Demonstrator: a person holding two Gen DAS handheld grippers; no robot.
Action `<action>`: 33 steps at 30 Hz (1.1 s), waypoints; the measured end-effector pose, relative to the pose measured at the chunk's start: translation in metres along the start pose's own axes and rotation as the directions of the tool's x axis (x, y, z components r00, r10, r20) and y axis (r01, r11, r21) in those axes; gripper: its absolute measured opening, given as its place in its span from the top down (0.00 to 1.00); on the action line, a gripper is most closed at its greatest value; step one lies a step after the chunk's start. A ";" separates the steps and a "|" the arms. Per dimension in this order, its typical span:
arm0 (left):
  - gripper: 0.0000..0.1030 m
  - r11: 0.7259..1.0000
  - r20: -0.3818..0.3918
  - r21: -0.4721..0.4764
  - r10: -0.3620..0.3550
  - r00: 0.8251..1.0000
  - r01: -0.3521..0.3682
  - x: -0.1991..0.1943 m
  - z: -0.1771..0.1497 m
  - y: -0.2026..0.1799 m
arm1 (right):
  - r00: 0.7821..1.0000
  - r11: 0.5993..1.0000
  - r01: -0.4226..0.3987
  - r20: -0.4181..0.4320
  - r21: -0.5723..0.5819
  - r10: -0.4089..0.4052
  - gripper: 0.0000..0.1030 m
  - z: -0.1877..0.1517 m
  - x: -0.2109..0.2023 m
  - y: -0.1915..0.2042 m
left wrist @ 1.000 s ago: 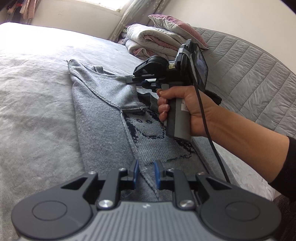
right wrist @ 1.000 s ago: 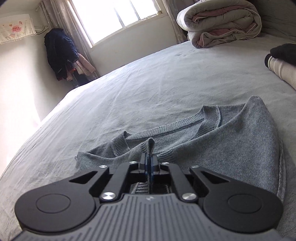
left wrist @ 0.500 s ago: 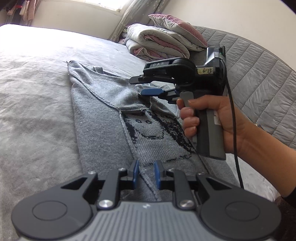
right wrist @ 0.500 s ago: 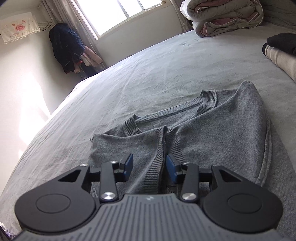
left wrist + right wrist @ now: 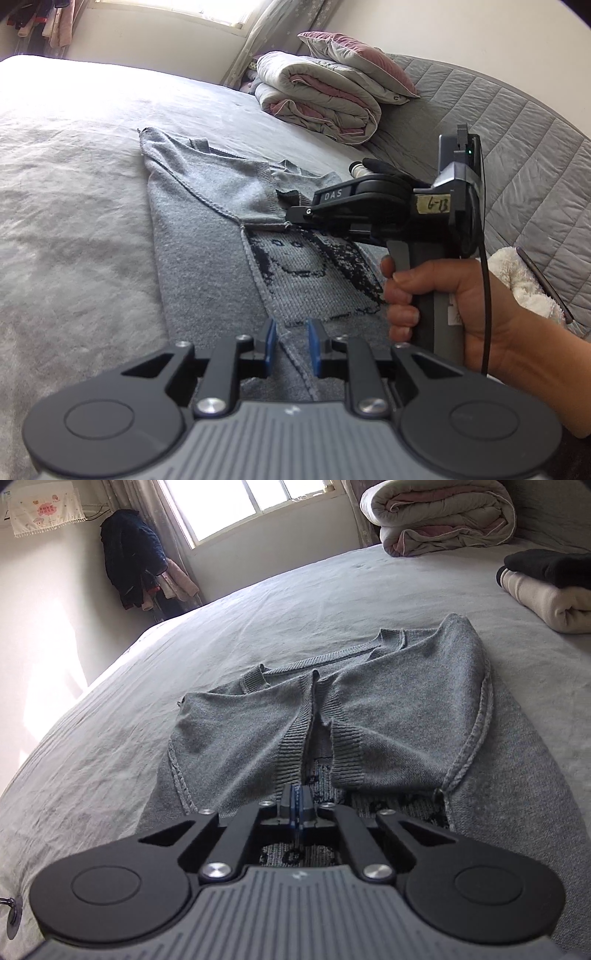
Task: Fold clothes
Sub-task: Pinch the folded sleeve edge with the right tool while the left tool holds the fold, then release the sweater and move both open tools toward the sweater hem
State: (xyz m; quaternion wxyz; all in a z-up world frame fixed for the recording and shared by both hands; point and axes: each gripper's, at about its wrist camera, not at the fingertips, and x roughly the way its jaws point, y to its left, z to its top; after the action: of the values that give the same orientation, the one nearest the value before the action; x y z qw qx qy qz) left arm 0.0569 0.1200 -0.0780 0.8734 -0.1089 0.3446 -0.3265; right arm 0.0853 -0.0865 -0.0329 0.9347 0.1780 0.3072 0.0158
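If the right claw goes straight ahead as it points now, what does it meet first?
Probably the ribbed cuffs of the grey sweater, folded in just ahead of the shut right claw; depth is uncertain.

Black left gripper (image 5: pixel 290 345), blue fingers (image 5: pixel 270 345), silver screws, ribbed grey housing

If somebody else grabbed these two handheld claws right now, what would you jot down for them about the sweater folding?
Left gripper: slightly open, its blue pads either side of a seam near the hem; whether it pinches is unclear.
Right gripper: shut, empty, just short of the cuffs.
Grey sweater: flat on the bed, both sleeves folded in, cuffs meeting at the middle.
Done: sleeve folds.
Left: probably fold the body hem to collar, then add it to the folded clothes.
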 end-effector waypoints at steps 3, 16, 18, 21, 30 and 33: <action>0.82 1.000 0.000 0.003 0.003 1.000 -0.003 -0.002 -0.001 -0.001 | 0.999 0.999 0.032 -0.016 -0.014 -0.032 0.99 -0.001 0.002 -0.005; 0.82 1.000 0.000 -0.010 0.009 1.000 -0.009 -0.001 0.000 0.001 | 0.998 0.916 0.065 0.037 -0.395 -0.055 0.62 -0.007 -0.005 0.006; 0.82 1.000 -0.003 -0.010 0.010 1.000 -0.010 0.000 0.000 0.001 | 0.997 0.883 0.073 0.044 -0.464 -0.059 0.62 -0.010 -0.003 0.010; 0.82 1.000 -0.002 -0.018 0.011 1.000 -0.011 0.002 0.001 0.001 | 0.996 0.838 0.092 0.052 -0.537 -0.076 0.62 -0.013 0.003 0.013; 0.81 1.000 -0.015 -0.005 0.014 1.000 -0.014 0.007 0.002 -0.004 | 1.000 0.838 0.018 0.019 -0.546 -0.009 0.92 -0.010 0.004 0.008; 0.80 1.000 -0.020 -0.003 0.016 1.000 -0.016 0.009 0.002 -0.006 | 0.999 0.847 -0.035 -0.025 -0.531 0.026 0.88 -0.013 0.005 0.003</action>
State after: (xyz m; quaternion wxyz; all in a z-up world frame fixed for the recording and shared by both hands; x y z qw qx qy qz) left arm 0.0601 0.1098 -0.0785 0.8722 -0.1045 0.3548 -0.3200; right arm 0.0822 -0.0787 -0.0445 0.9445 -0.0824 0.2958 0.1165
